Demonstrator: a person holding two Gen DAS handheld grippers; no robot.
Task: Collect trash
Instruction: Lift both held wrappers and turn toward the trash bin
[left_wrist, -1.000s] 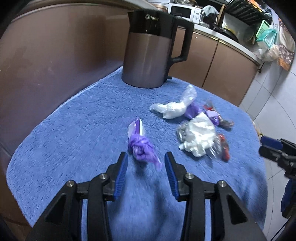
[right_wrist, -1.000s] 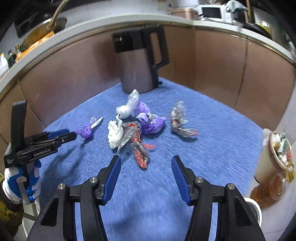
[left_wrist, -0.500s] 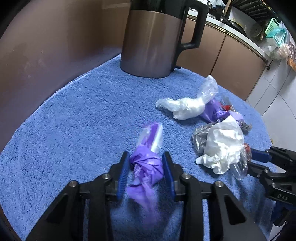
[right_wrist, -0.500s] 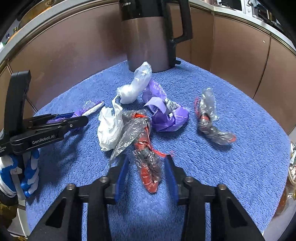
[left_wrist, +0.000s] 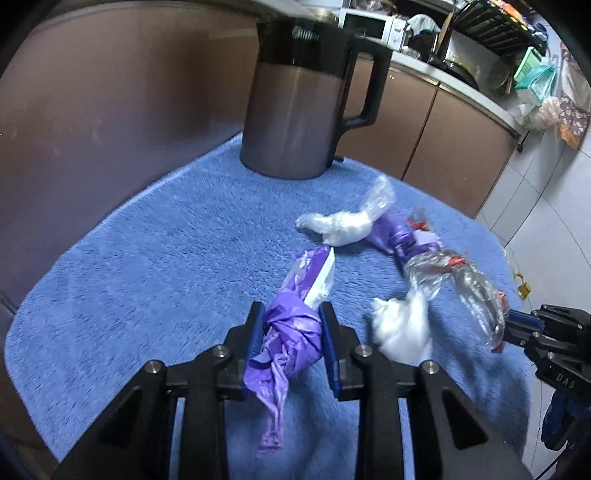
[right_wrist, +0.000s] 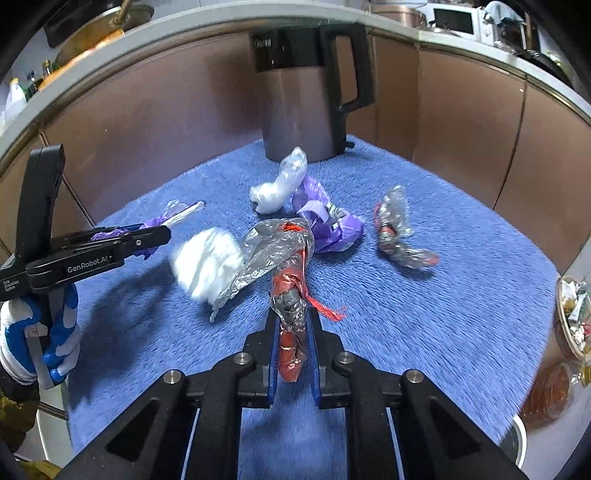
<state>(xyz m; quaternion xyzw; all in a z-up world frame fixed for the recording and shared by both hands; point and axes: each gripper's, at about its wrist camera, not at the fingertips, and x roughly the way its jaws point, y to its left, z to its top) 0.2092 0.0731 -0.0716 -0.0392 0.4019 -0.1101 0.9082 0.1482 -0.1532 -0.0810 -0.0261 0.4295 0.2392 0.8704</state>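
A knotted purple wrapper (left_wrist: 291, 332) sits between the blue pads of my left gripper (left_wrist: 291, 314), whose jaws are closing and press on it. My right gripper (right_wrist: 292, 317) is closing too, its pads pinching a twisted red and silver wrapper (right_wrist: 291, 291). A white tissue wad (right_wrist: 207, 266) lies blurred beside the wrapper's crinkled foil end. More trash lies on the blue towel (right_wrist: 443, 314): a clear bag with white stuffing (right_wrist: 277, 188), a purple packet (right_wrist: 332, 229) and a second silver wrapper (right_wrist: 395, 236). The left gripper (right_wrist: 147, 236) shows in the right wrist view.
A steel and black kettle (left_wrist: 295, 110) stands at the towel's far edge, against brown cabinet fronts (left_wrist: 110, 110). A glass jar holding scraps (right_wrist: 572, 314) stands off the towel's right side. A gloved hand (right_wrist: 37, 332) holds the left gripper's handle.
Both grippers went forward over their pieces and narrowed onto them, then drew back. The purple wrapper and the red and silver wrapper now sit in the jaws. The white tissue has shifted.
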